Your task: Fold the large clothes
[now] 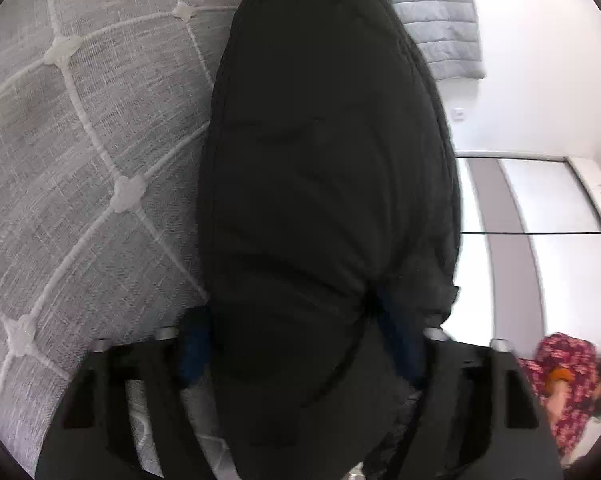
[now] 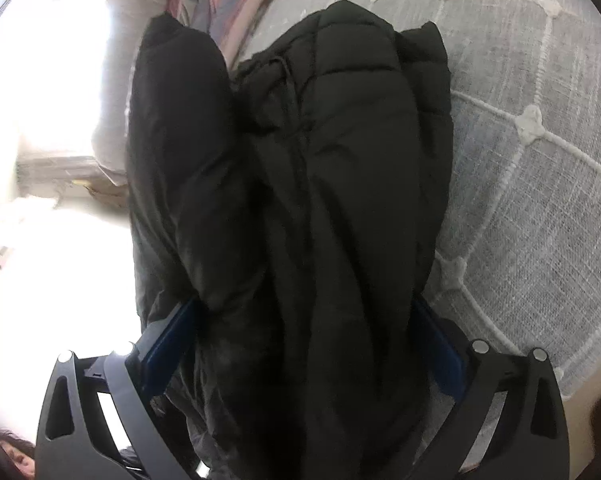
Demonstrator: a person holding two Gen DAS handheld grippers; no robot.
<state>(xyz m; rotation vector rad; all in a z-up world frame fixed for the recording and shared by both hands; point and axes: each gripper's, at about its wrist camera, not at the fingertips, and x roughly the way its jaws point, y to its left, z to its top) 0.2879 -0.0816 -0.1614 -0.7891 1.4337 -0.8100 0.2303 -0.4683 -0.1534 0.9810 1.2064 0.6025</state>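
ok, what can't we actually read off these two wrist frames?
- Left wrist: the black jacket fills the middle and covers most of the left gripper fingers; pad contact is unclear. The frame is blurred.
- Left wrist: the top edge crops the jacket's far end.
- Right wrist: the bunched jacket hides the right gripper fingertips, though its blue pads flank the fabric.
- Right wrist: window glare washes out the left side.

We count one black padded jacket (image 2: pixel 308 208) between each claw's fingers, one grey quilted bedspread (image 1: pixel 84 168) beneath, and one grey quilted garment (image 1: pixel 440 28) beyond the left claw.
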